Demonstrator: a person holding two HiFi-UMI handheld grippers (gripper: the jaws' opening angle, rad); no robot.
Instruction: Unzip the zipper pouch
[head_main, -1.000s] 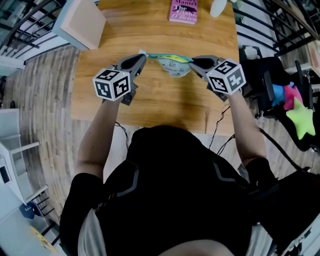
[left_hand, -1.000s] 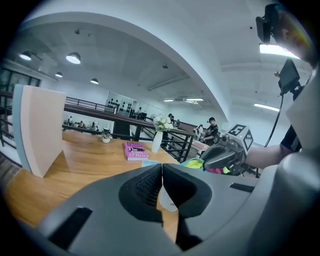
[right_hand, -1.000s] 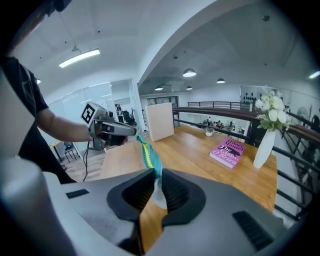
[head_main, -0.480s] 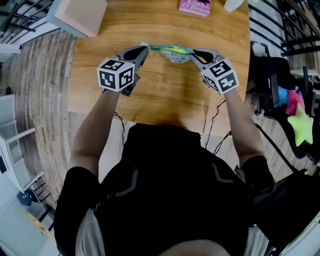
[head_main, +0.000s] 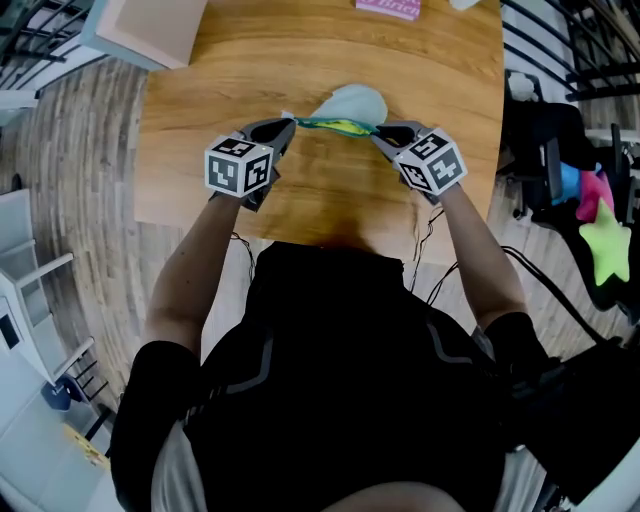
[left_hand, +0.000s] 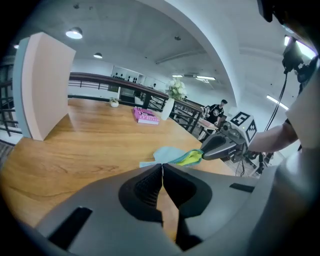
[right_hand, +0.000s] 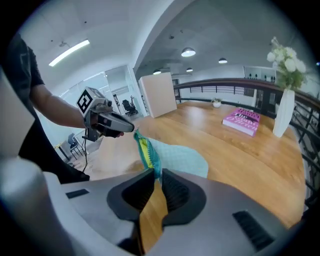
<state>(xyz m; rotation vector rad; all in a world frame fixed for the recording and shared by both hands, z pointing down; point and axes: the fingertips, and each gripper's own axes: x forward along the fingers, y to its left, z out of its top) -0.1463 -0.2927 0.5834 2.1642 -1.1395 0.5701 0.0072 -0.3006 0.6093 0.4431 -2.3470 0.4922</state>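
Observation:
A pale blue zipper pouch (head_main: 348, 104) with a yellow-green zipper edge (head_main: 336, 124) is stretched between both grippers, low over the wooden table (head_main: 200, 150). Its body lies on the far side of the zipper line. My left gripper (head_main: 289, 123) is shut on the pouch's left end. My right gripper (head_main: 379, 130) is shut on the zipper's right end. In the left gripper view the jaws (left_hand: 161, 165) meet at a thin pale tab of the pouch (left_hand: 170, 153), with the right gripper (left_hand: 220, 146) beyond. In the right gripper view the zipper (right_hand: 146, 150) runs into the closed jaws (right_hand: 154, 172).
A pink book (head_main: 388, 8) lies at the table's far edge, near a white vase of flowers (right_hand: 284, 112). A pale boxy block (head_main: 150, 30) stands at the far left corner. A black chair with bright toys (head_main: 590, 230) is to the right.
Both grippers came down toward the table together, still holding the pouch. Its body, which hung on the near side, now lies on the far side of the zipper.

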